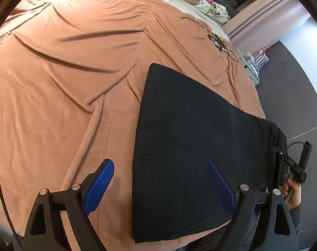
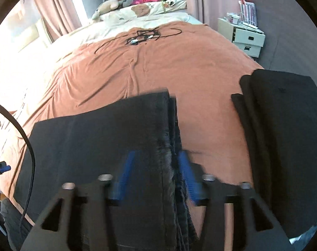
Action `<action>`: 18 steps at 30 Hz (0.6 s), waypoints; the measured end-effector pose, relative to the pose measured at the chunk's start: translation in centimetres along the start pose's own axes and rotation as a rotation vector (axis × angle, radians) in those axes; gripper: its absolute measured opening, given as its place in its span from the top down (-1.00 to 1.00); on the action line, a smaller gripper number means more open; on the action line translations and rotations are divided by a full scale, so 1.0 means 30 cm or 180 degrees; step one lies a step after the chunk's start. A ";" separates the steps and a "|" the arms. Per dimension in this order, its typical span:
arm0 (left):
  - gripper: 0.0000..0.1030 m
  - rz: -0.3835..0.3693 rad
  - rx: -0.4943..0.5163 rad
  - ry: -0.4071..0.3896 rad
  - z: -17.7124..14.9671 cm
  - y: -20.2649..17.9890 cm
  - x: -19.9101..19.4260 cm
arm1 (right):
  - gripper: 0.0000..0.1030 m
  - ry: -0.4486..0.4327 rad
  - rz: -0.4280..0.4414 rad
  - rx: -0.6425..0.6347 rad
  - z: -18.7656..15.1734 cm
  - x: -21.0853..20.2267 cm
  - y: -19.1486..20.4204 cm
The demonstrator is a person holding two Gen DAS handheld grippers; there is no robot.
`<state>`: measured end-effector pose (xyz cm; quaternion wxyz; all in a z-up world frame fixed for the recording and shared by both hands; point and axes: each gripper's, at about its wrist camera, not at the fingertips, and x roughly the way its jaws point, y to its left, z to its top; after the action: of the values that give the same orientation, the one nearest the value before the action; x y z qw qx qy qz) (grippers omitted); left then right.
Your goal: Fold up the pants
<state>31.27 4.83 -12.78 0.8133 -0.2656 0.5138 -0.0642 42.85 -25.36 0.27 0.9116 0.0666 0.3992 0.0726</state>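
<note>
Dark folded pants (image 1: 190, 138) lie flat on the orange blanket (image 1: 64, 94) near the bed's edge. My left gripper (image 1: 160, 163) hovers open over the near left edge of the pants: one blue pad is above the blanket, the other above the cloth. In the right wrist view the same pants (image 2: 95, 142) fill the lower middle. My right gripper (image 2: 157, 152), blurred, straddles their thick right-hand edge with its blue pads apart and not pressing. A hand (image 1: 292, 190) holding the right gripper shows past the far edge of the pants.
A second pile of dark folded garments (image 2: 284, 136) sits at the right on the blanket (image 2: 179, 67). A tangle of black cable (image 2: 143, 36) lies further up the bed, before pillows and soft toys. White drawers (image 2: 246, 39) stand beside the bed. A black cable (image 2: 28, 146) hangs at left.
</note>
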 end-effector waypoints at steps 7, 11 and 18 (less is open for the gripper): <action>-0.75 0.0010 -0.0050 0.0047 -0.012 0.012 0.022 | -0.07 0.0027 0.0312 0.0451 -0.084 -0.066 -0.112; -0.75 0.0011 -0.0033 0.0069 -0.021 0.011 0.030 | -0.07 0.0065 0.0535 0.0727 -0.159 -0.113 -0.171; -0.75 0.0018 -0.0011 0.0125 -0.036 0.011 0.051 | -0.07 0.0087 0.0689 0.1182 -0.265 -0.142 -0.256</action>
<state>31.00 4.15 -14.53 0.8028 -0.2642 0.5304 -0.0661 34.75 -33.17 -3.40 0.8650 0.2749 0.4085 0.0962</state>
